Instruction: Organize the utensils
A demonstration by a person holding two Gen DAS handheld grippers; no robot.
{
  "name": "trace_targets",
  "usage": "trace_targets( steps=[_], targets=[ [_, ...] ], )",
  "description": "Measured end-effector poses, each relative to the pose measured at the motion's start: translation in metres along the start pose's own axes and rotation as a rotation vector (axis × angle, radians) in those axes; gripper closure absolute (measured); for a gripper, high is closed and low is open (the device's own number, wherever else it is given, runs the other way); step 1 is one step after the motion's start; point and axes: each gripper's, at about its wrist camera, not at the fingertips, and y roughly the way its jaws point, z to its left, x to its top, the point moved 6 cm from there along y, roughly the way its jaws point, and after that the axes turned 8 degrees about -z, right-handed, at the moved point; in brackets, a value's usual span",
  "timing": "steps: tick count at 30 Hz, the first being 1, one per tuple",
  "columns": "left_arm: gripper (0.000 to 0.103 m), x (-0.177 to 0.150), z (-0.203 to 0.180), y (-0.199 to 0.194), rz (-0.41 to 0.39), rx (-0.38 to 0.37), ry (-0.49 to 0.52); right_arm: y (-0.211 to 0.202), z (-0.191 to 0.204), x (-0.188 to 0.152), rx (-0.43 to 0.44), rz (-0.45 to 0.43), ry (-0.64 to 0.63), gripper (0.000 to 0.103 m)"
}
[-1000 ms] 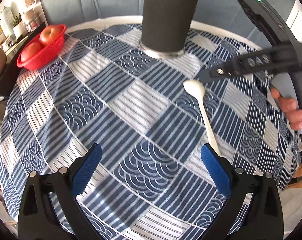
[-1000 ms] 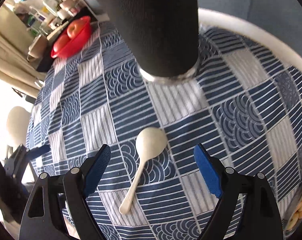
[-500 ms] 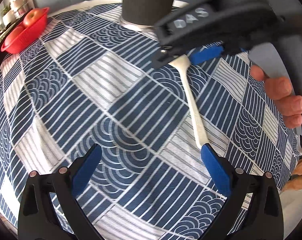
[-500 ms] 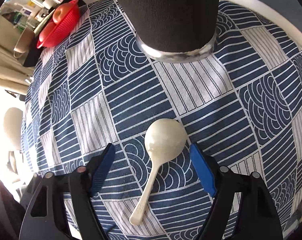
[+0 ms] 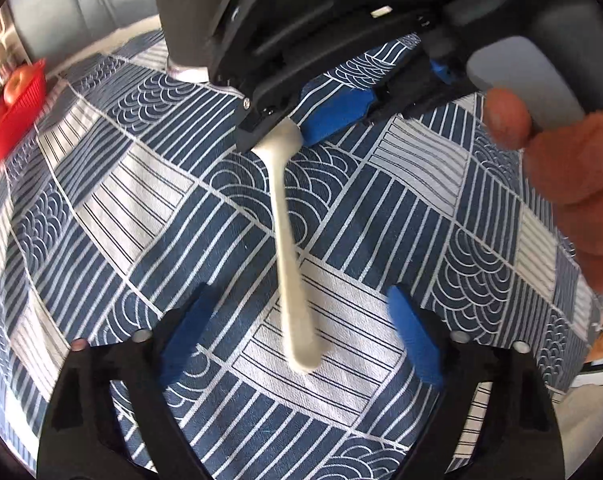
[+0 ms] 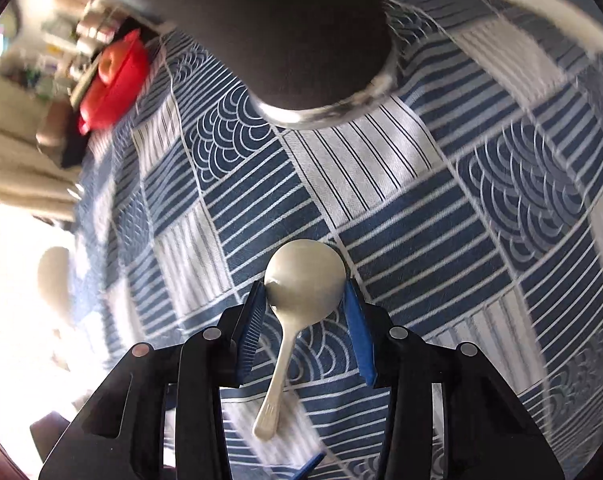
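one white spoon [image 6: 304,280] on one blue patterned tablecloth [image 6: 441,240]. one dark utensil holder [image 6: 301,32], contents out of view so no count inside. one red basket [image 6: 113,80], one apple [image 5: 15,86] clearly visible in it, more fruit can't be told. two grippers: right gripper [image 6: 304,304], left gripper [image 5: 297,336]. four blue pads [image 5: 411,340] total, two per gripper. one bare hand [image 5: 573,184].
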Motion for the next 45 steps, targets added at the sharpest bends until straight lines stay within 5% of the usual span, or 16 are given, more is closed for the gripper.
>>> trace_targets(
  steps=[4,9,17,28,45],
  targets=[
    [0.091,0.007,0.005,-0.004,0.01,0.018,-0.014,-0.005,-0.017,0.0,0.093,0.0,0.125,0.068],
    [0.091,0.01,0.009,-0.008,0.027,-0.073,-0.06,-0.01,-0.028,-0.007,0.13,-0.006,0.164,0.07],
    [0.091,0.034,0.002,-0.041,-0.036,-0.111,-0.042,-0.036,-0.031,0.005,0.221,-0.06,0.218,0.07],
    [0.091,0.089,0.011,-0.085,-0.098,-0.081,0.075,-0.096,-0.014,0.035,0.386,-0.181,0.254,0.07],
    [0.091,0.188,0.035,-0.146,-0.175,-0.074,0.271,-0.179,0.036,0.107,0.482,-0.346,0.279,0.07]
  ],
)
